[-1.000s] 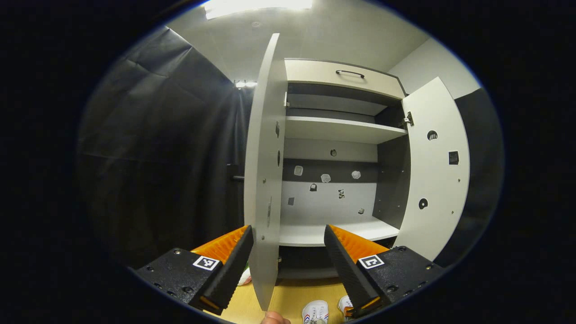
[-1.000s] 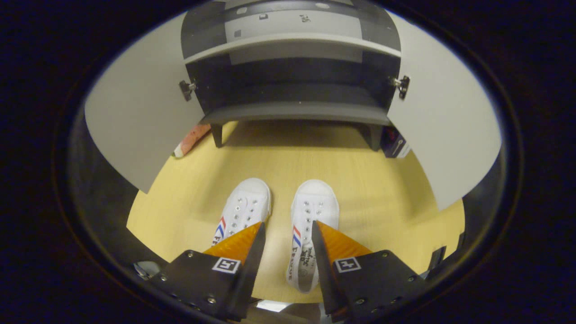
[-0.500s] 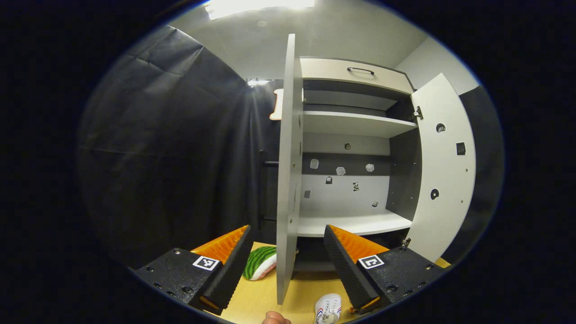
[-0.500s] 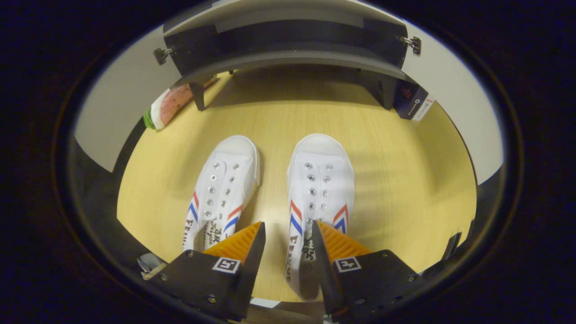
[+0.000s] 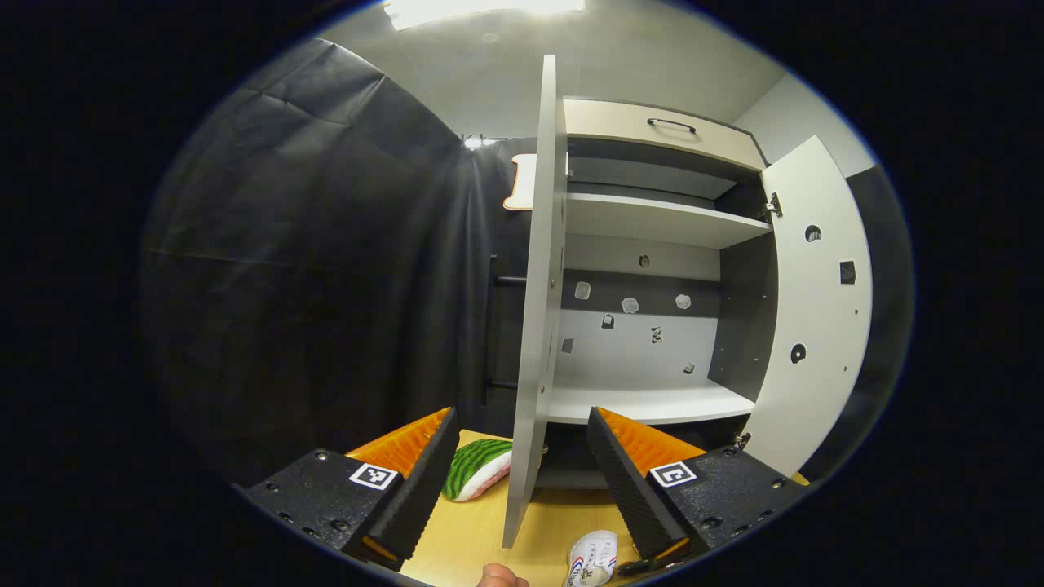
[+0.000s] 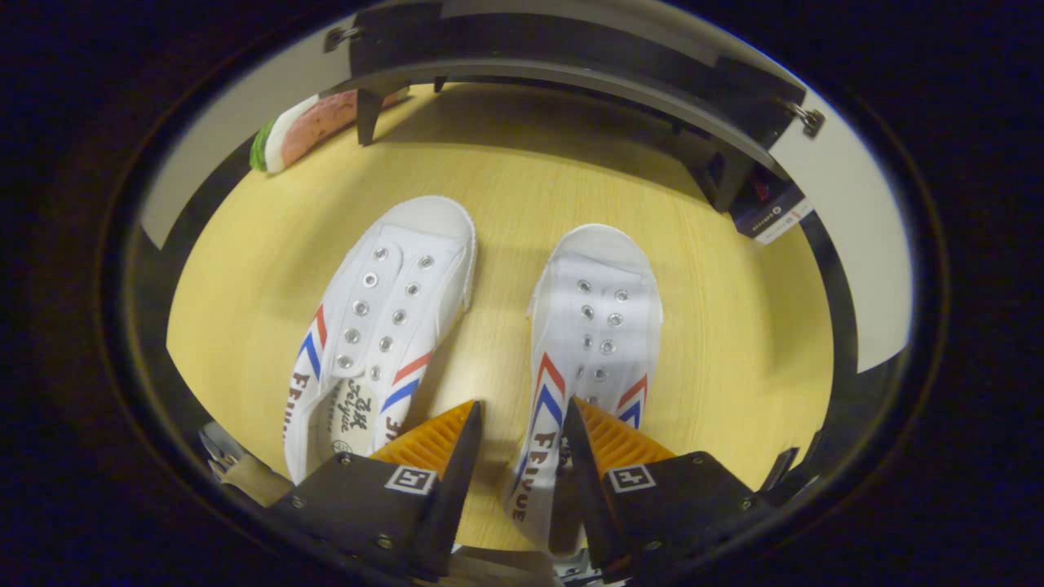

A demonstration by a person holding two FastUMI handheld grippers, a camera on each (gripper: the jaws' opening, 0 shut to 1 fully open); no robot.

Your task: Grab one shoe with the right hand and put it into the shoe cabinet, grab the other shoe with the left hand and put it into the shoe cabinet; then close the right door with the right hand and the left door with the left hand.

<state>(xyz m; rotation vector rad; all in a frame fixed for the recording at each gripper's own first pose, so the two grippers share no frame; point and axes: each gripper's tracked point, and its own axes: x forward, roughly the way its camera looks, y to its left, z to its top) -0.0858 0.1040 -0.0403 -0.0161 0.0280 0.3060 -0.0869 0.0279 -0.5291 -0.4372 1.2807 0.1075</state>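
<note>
While both doors hang open, here's how everything sits around the shoe cabinet (image 5: 652, 244):

Right tongs (image 6: 520, 444): spread apart, low over the right shoe (image 6: 594, 326), one finger on each side of its heel end. Can't tell if they actually touch the canvas, and they don't look pressed in on it.

Right shoe: flat on the wooden floor (image 6: 718, 342) in front of the cabinet, toe aimed at the cabinet's base.

Left shoe (image 6: 383, 318): just beside the right one, toe angled a bit toward it, same floor, nothing holding it.

Left tongs (image 5: 522, 456): spread wide, nothing between them, held up facing the cabinet's open front, level with the left door's bottom edge.

Left door (image 5: 538, 293): swung out, seen edge-on from the left gripper view.

Right door (image 5: 816, 310): swung wide open, its inner face showing.

Cabinet shelves: bare, with small stickers on the back panel.

Watermelon slice toy (image 6: 306, 130): on the floor by the cabinet's left front leg.

Dark box (image 6: 763, 212): on the floor by the cabinet's right front leg.
</note>
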